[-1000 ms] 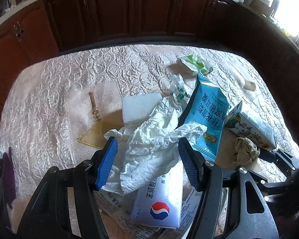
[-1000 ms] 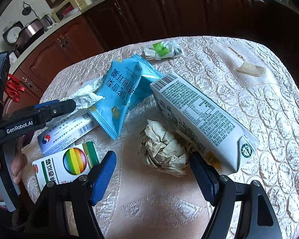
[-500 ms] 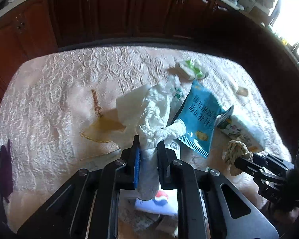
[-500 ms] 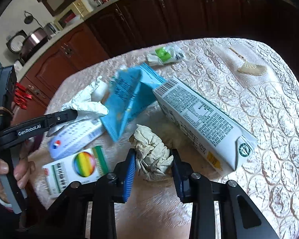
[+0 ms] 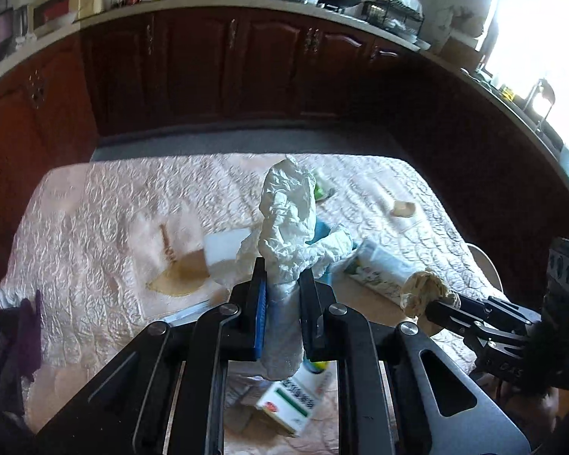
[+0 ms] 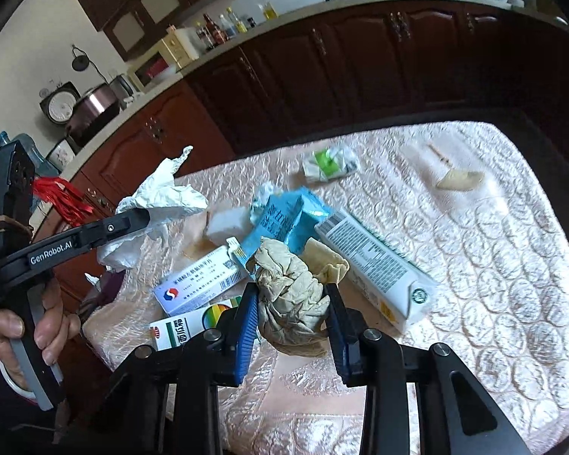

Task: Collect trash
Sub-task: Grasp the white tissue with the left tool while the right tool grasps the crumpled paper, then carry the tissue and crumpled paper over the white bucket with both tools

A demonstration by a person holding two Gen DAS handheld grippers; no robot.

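My left gripper [image 5: 282,276] is shut on a crumpled white tissue [image 5: 288,220] and holds it up above the table; the tissue also shows in the right wrist view [image 6: 159,197]. My right gripper [image 6: 290,292] is shut on a brown crumpled paper wad [image 6: 290,295], lifted off the cloth; the wad also shows in the left wrist view [image 5: 426,292]. On the table lie a blue snack bag [image 6: 284,216], a white milk carton [image 6: 375,261], a white-blue medicine box [image 6: 201,284], a rainbow-print box [image 6: 193,322] and a green-white wrapper [image 6: 328,163].
The table has a pink quilted cloth [image 6: 493,265] with a brown stain [image 5: 182,276]. A white block [image 6: 225,223] lies by the blue bag. A beige scrap [image 6: 459,180] lies far right. Dark wood cabinets [image 5: 246,64] stand behind the table.
Both grippers closed from open, the left on the white tissue and the right on the brown wad, then lifted them up off the table.
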